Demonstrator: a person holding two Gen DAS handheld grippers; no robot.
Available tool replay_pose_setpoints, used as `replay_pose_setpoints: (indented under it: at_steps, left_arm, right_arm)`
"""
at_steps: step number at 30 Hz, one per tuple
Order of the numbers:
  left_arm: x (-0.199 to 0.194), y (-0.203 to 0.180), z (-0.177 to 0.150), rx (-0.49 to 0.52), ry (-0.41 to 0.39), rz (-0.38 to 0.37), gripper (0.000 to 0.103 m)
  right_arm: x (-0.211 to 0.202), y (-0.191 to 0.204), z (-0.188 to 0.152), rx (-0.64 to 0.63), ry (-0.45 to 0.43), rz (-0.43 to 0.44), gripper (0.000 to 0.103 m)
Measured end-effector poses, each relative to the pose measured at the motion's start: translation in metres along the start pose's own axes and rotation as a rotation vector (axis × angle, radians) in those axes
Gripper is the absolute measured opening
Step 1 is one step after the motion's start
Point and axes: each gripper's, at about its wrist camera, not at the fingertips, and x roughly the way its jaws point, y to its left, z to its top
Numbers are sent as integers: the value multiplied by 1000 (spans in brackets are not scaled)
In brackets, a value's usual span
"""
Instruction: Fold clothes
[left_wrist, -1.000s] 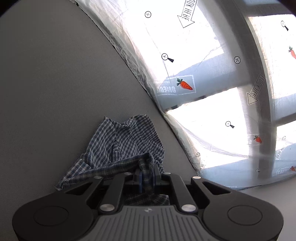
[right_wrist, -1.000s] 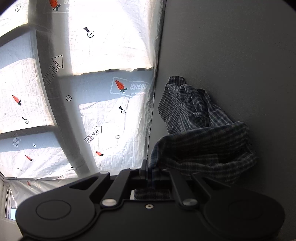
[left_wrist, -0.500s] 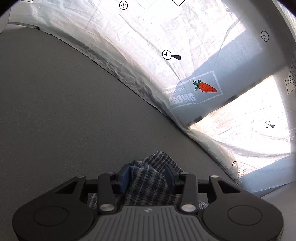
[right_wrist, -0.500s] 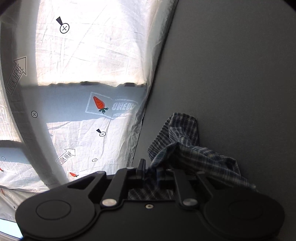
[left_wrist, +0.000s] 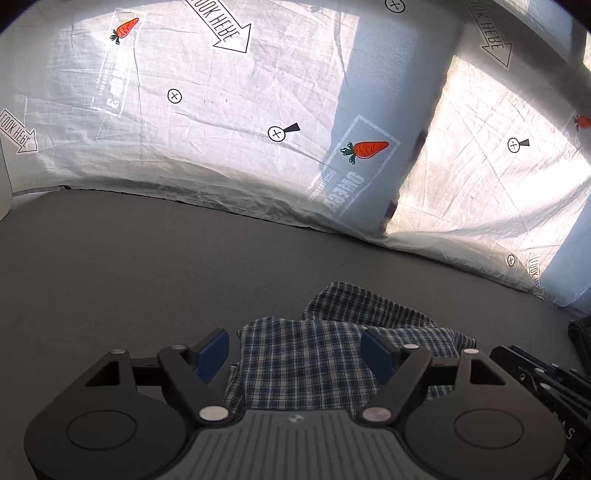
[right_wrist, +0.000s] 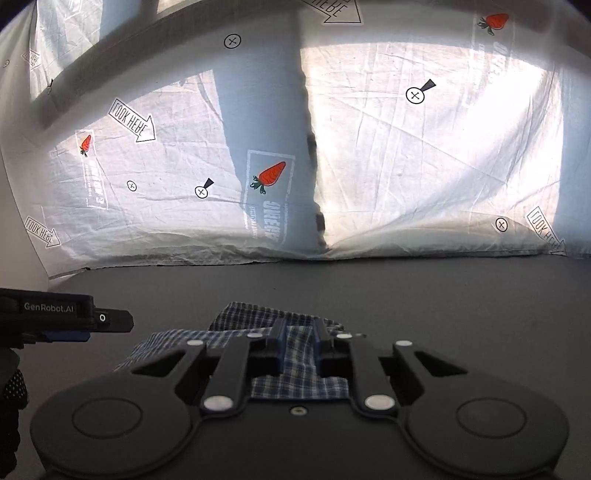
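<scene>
While opening, left tool (left_wrist: 295, 350) straddling checked shirt (left_wrist: 314, 369) on desk (left_wrist: 147, 277), gripping nothing. Right tool (right_wrist: 299, 341) narrowly parted, cloth between pads, grip uncertain. Best laid flat, smoothed.

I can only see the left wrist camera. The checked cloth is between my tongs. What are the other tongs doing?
Observer: The right tongs stand only slightly apart, with the checked cloth showing in the narrow gap.
Child: Can you see my tongs from over there?
Observer: Yes. The left tongs, jaws opening, show side-on at the left edge, with "GenRobot.AI" written on the body.
Child: Who is holding them?
Observer: I can't tell. Only some black, white-dotted fabric shows just below them.
</scene>
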Motion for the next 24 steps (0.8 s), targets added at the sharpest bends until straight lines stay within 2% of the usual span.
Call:
replay_pose_setpoints:
  at_steps: [3,8,11,12,16,20,24]
  left_arm:
    - [11,-19,-15,102,-48,75,85]
    - [52,-17,-25,149,-26,166,87]
    - [79,-10,-32,152,34,201,89]
    - [83,-8,-34,137,43,203,93]
    - [97,4,-44,69,59,194,103]
    - [99,13,-46,24,62,154,103]
    - [101,16,-38,40,116,124,103]
  right_arm:
    - [10,17,-15,-28,11,2,15]
    - [47,25,-44,-110,86,-80,15]
    - [68,17,-58,-100,142,-117,15]
    - [74,15,-63,-94,158,-118,15]
    - [82,15,-75,-121,128,-132,16]
    - [82,8,-79,-80,109,-109,16]
    - [83,2,-67,-85,169,-71,19]
